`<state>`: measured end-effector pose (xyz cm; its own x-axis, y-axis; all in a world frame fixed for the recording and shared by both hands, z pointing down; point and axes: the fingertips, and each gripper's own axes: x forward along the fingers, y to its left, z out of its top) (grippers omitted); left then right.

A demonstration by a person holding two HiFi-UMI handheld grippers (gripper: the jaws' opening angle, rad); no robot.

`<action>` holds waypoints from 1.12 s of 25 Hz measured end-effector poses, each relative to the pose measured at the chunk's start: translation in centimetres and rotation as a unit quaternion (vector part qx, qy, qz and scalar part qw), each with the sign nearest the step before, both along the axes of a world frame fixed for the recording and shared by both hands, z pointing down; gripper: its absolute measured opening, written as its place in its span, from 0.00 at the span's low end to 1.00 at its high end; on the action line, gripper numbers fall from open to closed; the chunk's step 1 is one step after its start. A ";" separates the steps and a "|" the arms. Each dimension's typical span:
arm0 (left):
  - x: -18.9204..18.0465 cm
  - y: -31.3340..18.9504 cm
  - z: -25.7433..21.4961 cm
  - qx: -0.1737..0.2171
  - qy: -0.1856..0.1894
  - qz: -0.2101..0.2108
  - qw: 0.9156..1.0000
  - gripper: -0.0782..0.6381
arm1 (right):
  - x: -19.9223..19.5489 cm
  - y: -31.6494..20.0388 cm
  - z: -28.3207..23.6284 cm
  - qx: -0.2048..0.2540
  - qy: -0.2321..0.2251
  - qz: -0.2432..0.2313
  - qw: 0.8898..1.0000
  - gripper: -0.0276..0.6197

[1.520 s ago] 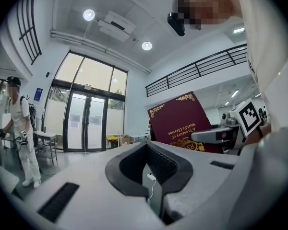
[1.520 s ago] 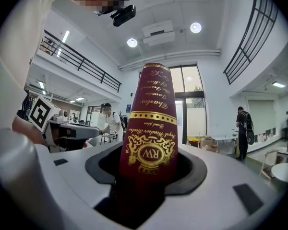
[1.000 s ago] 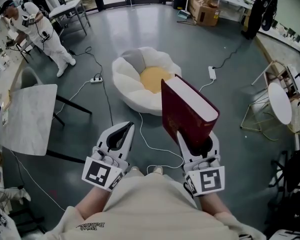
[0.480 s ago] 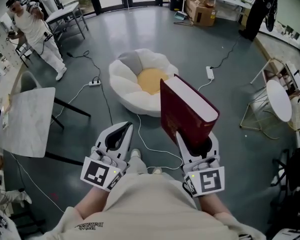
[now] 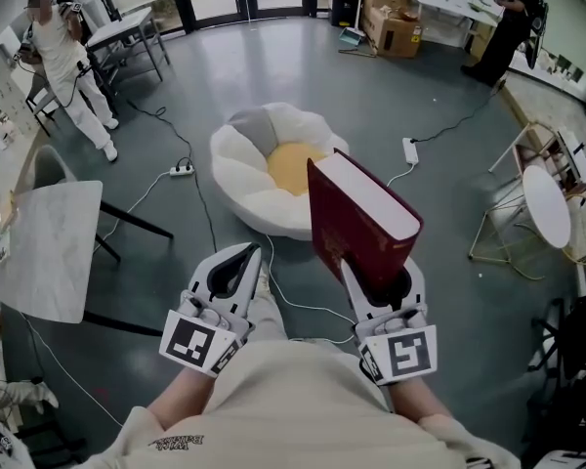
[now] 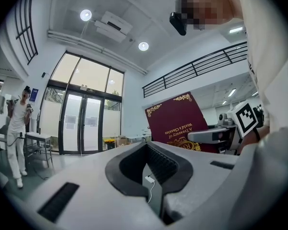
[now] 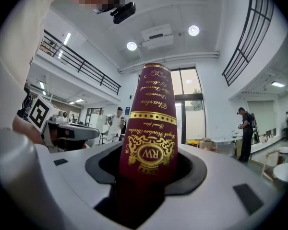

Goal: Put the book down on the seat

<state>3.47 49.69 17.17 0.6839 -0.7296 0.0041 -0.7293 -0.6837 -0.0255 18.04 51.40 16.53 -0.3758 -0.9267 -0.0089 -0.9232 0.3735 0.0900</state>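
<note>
grips a maroon hardcover book [image 5: 354, 228] in the right tongs [image 5: 379, 279], jaws spread wide and pressed against both covers at its lower end. holds it upright on edge, gold-stamped spine facing back toward the hand, white page block turned upward in the head view. has it in the air above the grey floor [image 5: 449, 198], near the seat but not on it: a white flower-shaped floor cushion [image 5: 236, 164] with a yellow centre and one grey petal, lying just beyond the book. shows the left tongs [image 5: 246, 254] level beside the right, jaws drawn together at the tips with nothing between them, only a sliver of floor visible through the hollow of the pads. takes in a white power strip [image 5: 182, 170] on the floor left of the cushion, a marble-topped table [image 5: 44, 252] at the left edge, a person in white [image 5: 63, 57] far left, cardboard boxes [image 5: 396, 22] and a second person in dark clothes [image 5: 511, 18] at the back.
</note>
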 end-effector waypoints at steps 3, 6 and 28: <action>-0.8 -2.6 0.5 0.003 0.002 0.000 1.000 0.11 | -0.6 -2.4 0.7 -0.002 -0.002 0.007 1.000 0.41; -1.8 -5.3 0.7 -0.001 0.005 -0.004 1.000 0.11 | -1.4 -4.8 1.1 -0.010 0.000 0.007 1.000 0.41; -7.1 -28.2 0.7 -0.026 0.009 0.023 0.999 0.11 | -7.4 -28.1 0.0 -0.032 0.026 0.028 0.999 0.41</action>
<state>-3.67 21.47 17.91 0.7176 -0.6959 0.0283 -0.6965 -0.7171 0.0248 10.61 23.27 16.52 -0.3212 -0.9444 0.0700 -0.9378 0.3275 0.1156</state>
